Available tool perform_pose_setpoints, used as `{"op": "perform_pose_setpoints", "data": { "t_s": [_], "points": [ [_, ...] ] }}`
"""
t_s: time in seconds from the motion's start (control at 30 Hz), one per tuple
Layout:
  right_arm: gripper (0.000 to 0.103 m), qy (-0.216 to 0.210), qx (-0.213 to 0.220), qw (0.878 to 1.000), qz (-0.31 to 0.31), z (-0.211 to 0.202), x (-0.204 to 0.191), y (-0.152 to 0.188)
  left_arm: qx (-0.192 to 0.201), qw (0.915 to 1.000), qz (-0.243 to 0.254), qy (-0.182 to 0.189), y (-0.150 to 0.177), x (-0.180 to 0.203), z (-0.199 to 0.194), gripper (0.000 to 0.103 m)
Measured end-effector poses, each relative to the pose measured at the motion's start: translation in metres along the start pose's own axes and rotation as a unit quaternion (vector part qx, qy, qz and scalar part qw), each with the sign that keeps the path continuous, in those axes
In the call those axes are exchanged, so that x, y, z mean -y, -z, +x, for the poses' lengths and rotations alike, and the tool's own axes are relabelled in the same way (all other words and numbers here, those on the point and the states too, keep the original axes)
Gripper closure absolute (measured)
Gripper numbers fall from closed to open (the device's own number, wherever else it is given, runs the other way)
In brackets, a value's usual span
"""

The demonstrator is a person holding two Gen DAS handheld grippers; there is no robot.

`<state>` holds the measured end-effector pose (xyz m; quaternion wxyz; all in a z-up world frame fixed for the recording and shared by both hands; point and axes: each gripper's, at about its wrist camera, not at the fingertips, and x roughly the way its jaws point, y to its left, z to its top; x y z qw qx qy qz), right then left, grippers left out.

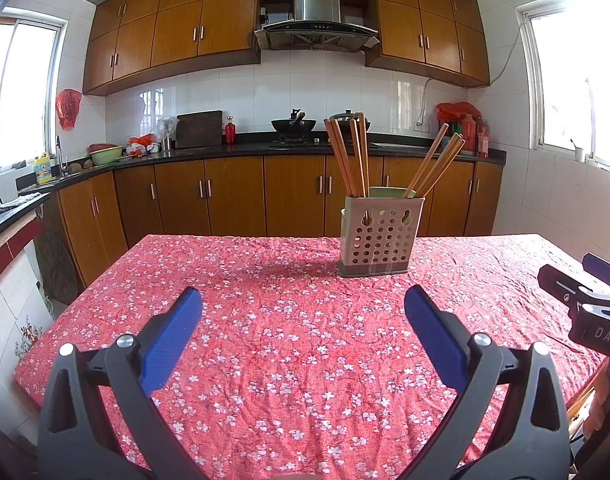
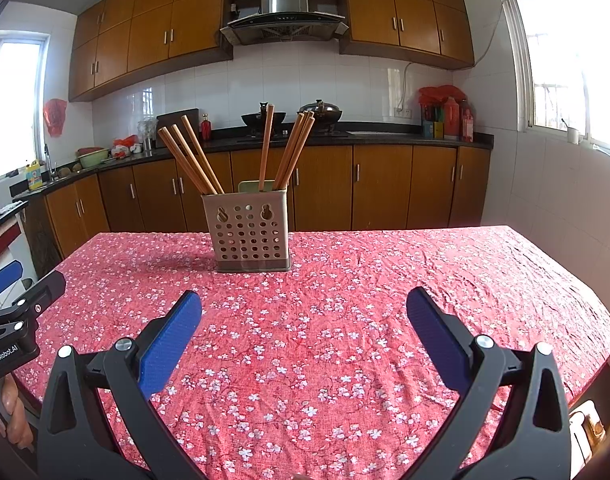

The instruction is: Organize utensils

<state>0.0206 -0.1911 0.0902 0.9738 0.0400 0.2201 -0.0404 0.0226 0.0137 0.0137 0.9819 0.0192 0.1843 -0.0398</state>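
Wooden chopsticks [image 2: 193, 160] stand splayed in the holder [image 2: 251, 232] far ahead; right tongs [image 2: 303, 320] nearer than left tongs [image 1: 303, 316], both released and empty.

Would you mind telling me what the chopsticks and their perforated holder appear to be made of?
The chopsticks look like wood or bamboo: matte, orange-brown. The holder seems moulded plastic, beige with a dull sheen, punched round holes and a darker base.

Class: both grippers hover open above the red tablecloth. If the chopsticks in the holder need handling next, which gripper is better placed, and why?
Marginally the right gripper: the holder sits nearer the middle of its view. For the left gripper, the holder lies off to its right. Both are open and empty.
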Motion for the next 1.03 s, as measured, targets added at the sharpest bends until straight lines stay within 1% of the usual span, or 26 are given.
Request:
{"op": "perform_pose_setpoints", "data": {
  "t_s": [1.03],
  "points": [
    [0.002, 0.000, 0.000, 1.000, 0.001, 0.0000, 0.0013, 0.0002, -0.001, 1.0000, 0.001, -0.004, 0.0016, 0.0010, 0.0043, 0.004]
  ]
}}
